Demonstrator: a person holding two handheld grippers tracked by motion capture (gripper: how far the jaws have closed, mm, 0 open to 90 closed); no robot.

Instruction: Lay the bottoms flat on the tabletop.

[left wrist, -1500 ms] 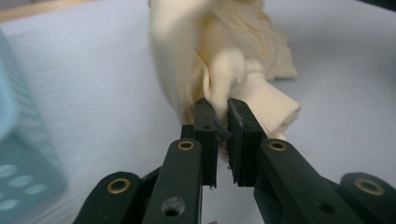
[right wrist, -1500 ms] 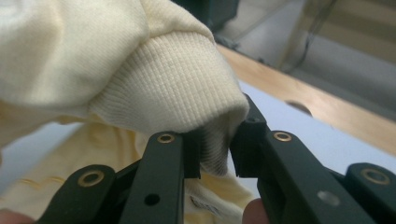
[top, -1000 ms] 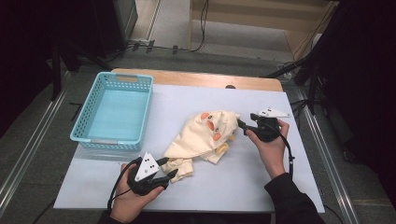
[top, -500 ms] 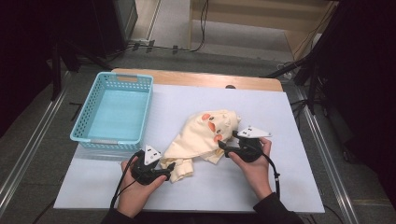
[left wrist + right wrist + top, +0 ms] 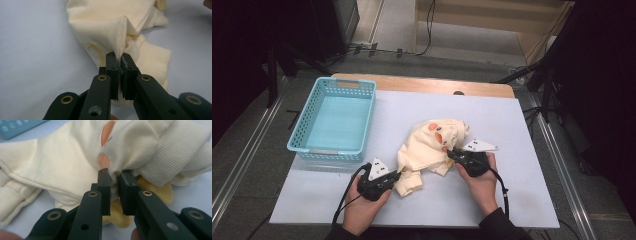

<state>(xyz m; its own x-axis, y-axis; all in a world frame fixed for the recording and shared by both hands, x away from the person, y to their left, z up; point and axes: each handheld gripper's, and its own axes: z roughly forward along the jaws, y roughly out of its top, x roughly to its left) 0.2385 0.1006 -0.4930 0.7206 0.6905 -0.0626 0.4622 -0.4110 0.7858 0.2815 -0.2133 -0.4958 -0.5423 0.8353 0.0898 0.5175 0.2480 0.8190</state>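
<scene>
On the white mat (image 5: 512,120), near its middle and closer to your edge, the cream garment (image 5: 427,147) lay crumpled, well apart from nothing but just right of the blue basket (image 5: 334,122). You had both grippers on it. Your left gripper (image 5: 118,61) had just been closing, and its jaws stood clamped on a folded seam at the garment's near-left edge, by the ribbed cuff (image 5: 152,60). Your right gripper (image 5: 115,178) had just been closing too, and its jaws pinched a bunch of cloth beside the orange patches (image 5: 103,160) at the garment's right side.

By my reading, you had finished the grasp and nothing more: the garment was not yet lifted, spread or folded, and the basket stood empty. Whether you meant to fold it or drop it in the basket, that work was all still ahead.

Some things you could not settle from these views. How many layers each gripper held was hidden inside the folds. The garment's shape, sleeves and front were lost in the crumple. The yellow piece (image 5: 155,191) beneath your right gripper was half covered, and your hands hid the cloth under them in the high view.
</scene>
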